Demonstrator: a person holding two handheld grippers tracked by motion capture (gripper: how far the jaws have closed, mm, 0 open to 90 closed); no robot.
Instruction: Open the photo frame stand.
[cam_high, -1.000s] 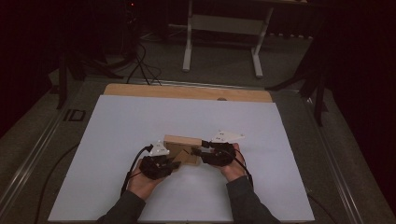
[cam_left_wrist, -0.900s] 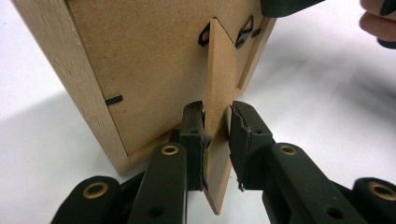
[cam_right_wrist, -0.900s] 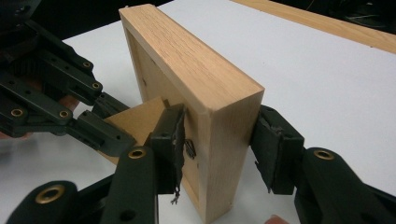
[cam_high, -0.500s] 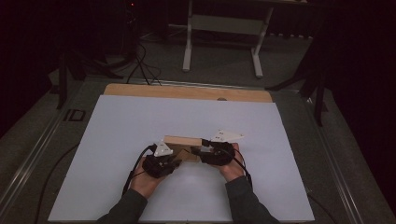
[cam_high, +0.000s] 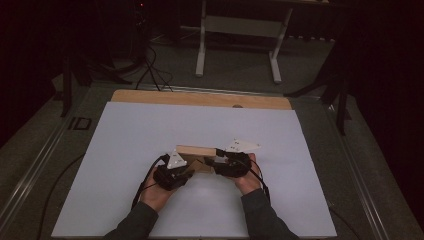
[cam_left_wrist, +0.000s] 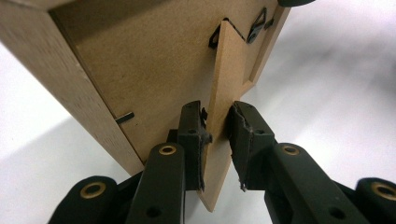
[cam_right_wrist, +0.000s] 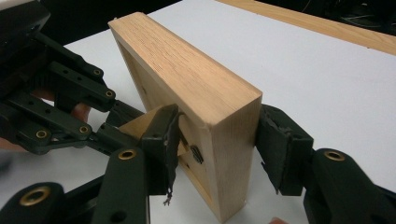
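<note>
Little has shifted since the earlier frames: both hands sit where they were, near the middle of the white table sheet (cam_high: 150, 130), and the wooden picture frame (cam_high: 196, 151) stands on its edge between them as before. What has changed is the right gripper (cam_high: 220, 161), whose jaws have just been opening, with the frame's end between them. In the right gripper view, the frame (cam_right_wrist: 187, 79) stands upright on the sheet; the right gripper (cam_right_wrist: 217, 149) straddles its near end, the left jaw lying against the frame's back and the right jaw just beside its front face; I cannot tell whether the pads still press. The left gripper (cam_high: 186, 170) comes in from the left. In the left gripper view, its jaws (cam_left_wrist: 217, 140) pinch the thin fibreboard stand (cam_left_wrist: 224, 93) that juts out from the frame's back panel (cam_left_wrist: 140, 60).
</note>
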